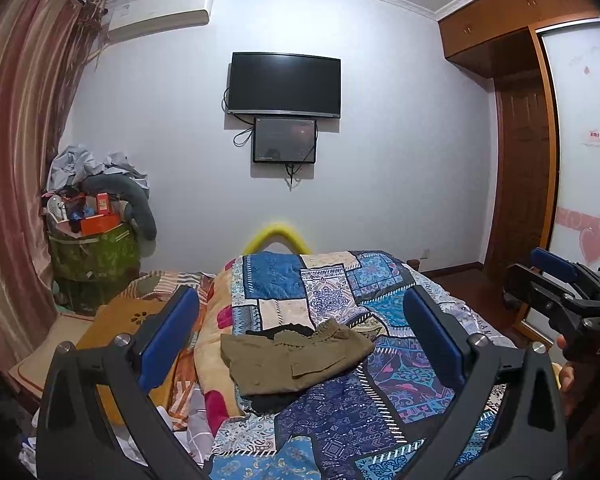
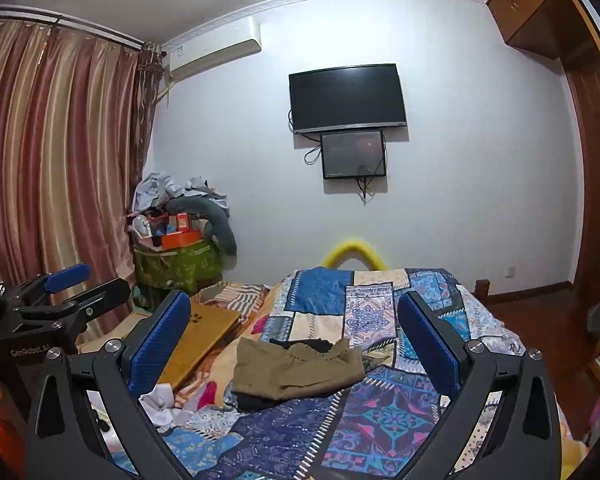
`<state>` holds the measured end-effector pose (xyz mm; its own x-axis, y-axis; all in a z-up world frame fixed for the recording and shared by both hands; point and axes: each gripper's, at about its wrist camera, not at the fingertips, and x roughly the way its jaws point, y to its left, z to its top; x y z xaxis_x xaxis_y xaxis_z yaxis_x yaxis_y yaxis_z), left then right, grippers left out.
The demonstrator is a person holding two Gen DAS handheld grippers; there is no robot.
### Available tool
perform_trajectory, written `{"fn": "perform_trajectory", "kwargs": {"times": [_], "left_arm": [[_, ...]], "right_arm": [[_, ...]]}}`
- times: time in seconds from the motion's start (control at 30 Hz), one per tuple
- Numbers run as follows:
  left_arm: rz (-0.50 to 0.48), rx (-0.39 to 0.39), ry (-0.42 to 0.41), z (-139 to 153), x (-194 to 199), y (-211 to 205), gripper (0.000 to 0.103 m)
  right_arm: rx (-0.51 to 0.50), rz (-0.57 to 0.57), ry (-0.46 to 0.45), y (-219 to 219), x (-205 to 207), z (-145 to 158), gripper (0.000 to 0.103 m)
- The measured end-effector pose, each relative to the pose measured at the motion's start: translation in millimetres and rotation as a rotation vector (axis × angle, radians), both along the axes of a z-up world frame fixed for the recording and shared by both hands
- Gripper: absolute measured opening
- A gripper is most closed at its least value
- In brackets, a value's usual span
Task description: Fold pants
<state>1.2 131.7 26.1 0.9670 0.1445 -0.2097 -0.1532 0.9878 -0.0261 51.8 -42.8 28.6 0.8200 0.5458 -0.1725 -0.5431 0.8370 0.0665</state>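
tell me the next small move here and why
Probably hold both grippers back and leave it: the olive pants already lie in a compact folded stack on the patchwork quilt, over something dark. The left gripper and right gripper are both open, empty and clear of the cloth. At most, lower one to press the ruffled waistband flat.

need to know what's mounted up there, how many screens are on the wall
2. A large black screen hangs mid-wall. A smaller screen sits directly below it, with cables trailing down. Both look dark. Nothing visible blocks that wall.
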Motion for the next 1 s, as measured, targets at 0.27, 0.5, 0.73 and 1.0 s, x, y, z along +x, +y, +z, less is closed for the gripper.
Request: {"fn": "perform_trajectory", "kwargs": {"times": [0.27,0.5,0.73,1.0], "left_arm": [[-0.017,-0.015,0.000,-0.5,1.6,1.3,0.103],[-0.038,-0.020,0.014,-1.3,4.2,2.2,0.103],[-0.040,-0.027,0.021,-1.9,5.1,4.7,0.103],[-0.041,-0.033,0.029,-2.5,8.6,7.0,0.103]], "right_arm": [[-0.002,-0.008,0.002,-1.4,-0.9,-0.8,0.103],[-0.003,-0.017,-0.003,-1.6,-1.4,-0.1,0.103],[-0.002,-0.018,-0.001,-0.6,-1.1,-0.1,0.103],[-0.005,-0.026,0.003,1.6,-1.7,-0.7,0.103]]}}
